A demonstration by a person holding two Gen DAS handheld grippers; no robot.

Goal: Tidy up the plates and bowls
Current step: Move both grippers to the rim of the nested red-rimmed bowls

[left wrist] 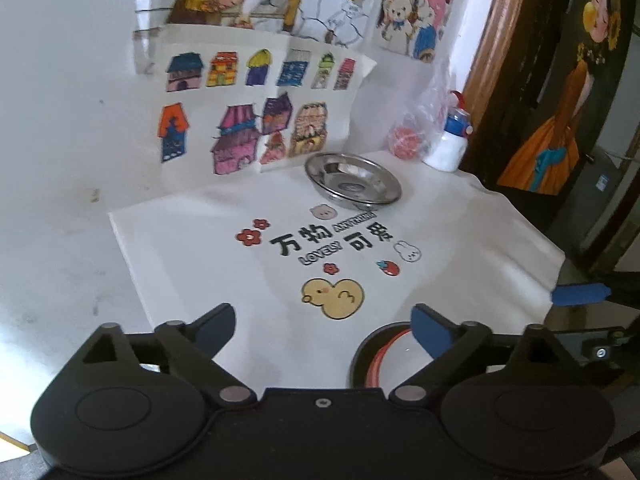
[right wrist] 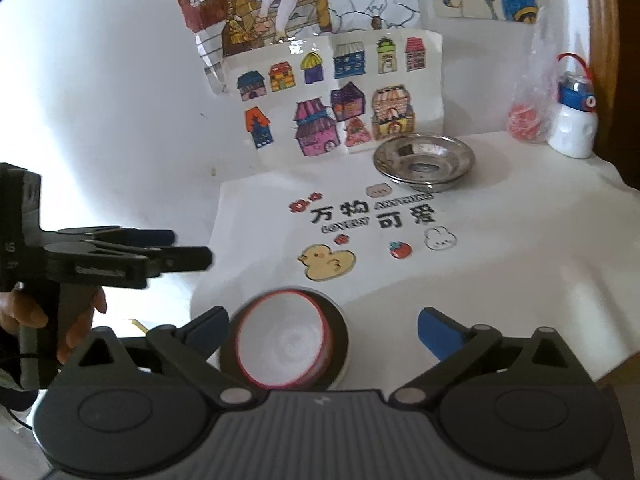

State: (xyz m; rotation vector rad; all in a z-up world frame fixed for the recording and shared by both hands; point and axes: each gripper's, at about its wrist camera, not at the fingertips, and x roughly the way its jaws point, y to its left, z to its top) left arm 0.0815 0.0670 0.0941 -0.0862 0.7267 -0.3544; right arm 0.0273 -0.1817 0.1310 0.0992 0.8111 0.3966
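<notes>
A white bowl with a red rim (right wrist: pixel 284 344) sits in a dark plate (right wrist: pixel 340 332) at the near edge of the white cloth. My right gripper (right wrist: pixel 324 328) is open around it, and the bowl lies closer to the left finger. In the left wrist view, the bowl (left wrist: pixel 384 360) is partly hidden behind the right finger of my open left gripper (left wrist: pixel 322 330), which holds nothing. Stacked steel dishes (right wrist: pixel 424 160) stand at the back of the cloth, also seen as steel dishes (left wrist: pixel 352 180). A hand (right wrist: pixel 24 312) holds the left gripper (right wrist: pixel 188 248) left of the bowl.
The white cloth (right wrist: pixel 500 280) carries a duck print (right wrist: pixel 326 260). Coloured drawings (right wrist: pixel 340 100) lean on the wall behind it. A white bottle (right wrist: pixel 574 120) and a plastic bag (right wrist: pixel 526 112) stand at the back right, by a wooden door frame (left wrist: pixel 492 60). The cloth drops off at the right.
</notes>
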